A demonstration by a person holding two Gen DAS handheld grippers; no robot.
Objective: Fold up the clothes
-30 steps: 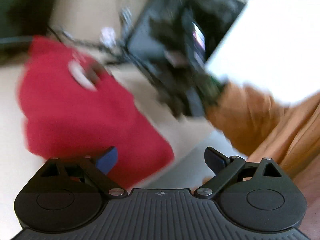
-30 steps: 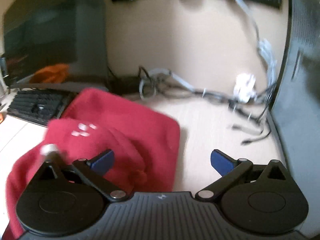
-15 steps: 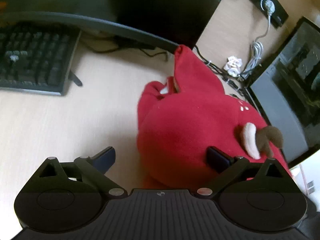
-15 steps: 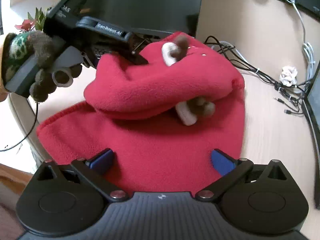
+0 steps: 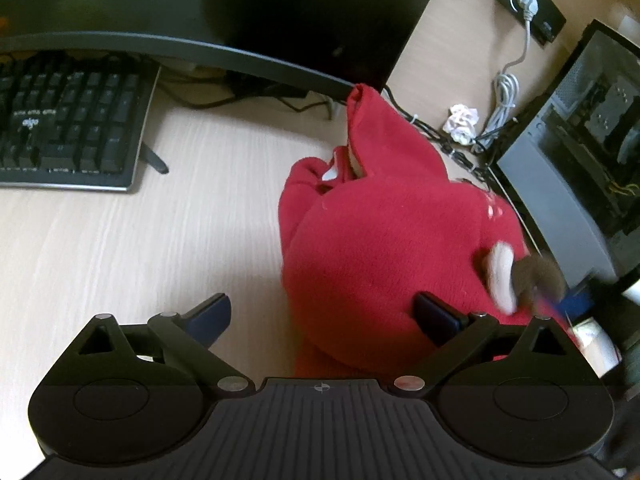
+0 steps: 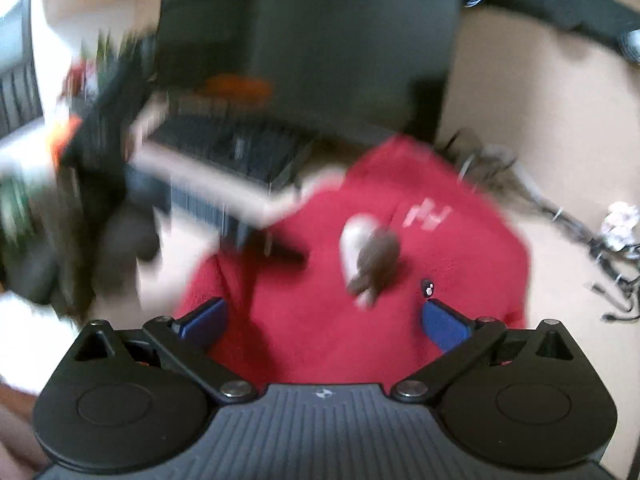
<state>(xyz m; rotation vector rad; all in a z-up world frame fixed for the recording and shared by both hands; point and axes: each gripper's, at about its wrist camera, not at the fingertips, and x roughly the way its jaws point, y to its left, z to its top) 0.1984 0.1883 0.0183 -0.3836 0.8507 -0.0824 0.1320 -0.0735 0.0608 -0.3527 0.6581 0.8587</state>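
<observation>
A red fleece garment (image 5: 384,240) with a cream and brown plush antler (image 5: 516,276) lies bunched on the light wooden desk (image 5: 120,248). My left gripper (image 5: 324,312) is open just above its near edge, the right finger over the cloth. In the blurred right wrist view the same garment (image 6: 360,280) lies under my open right gripper (image 6: 324,318), with an antler (image 6: 370,254) on top. The left gripper's body (image 6: 100,168) shows as a dark blur to the left.
A black keyboard (image 5: 64,128) sits at the far left under a dark monitor (image 5: 200,4). A computer case (image 5: 580,152) stands at the right, with cables (image 5: 500,112) and a crumpled paper (image 5: 462,120) behind the garment.
The left gripper stays nearly still over the garment. The right gripper has swung fast, its view now blurred, and looks down on the garment's top; the raised fold has dropped flatter.
</observation>
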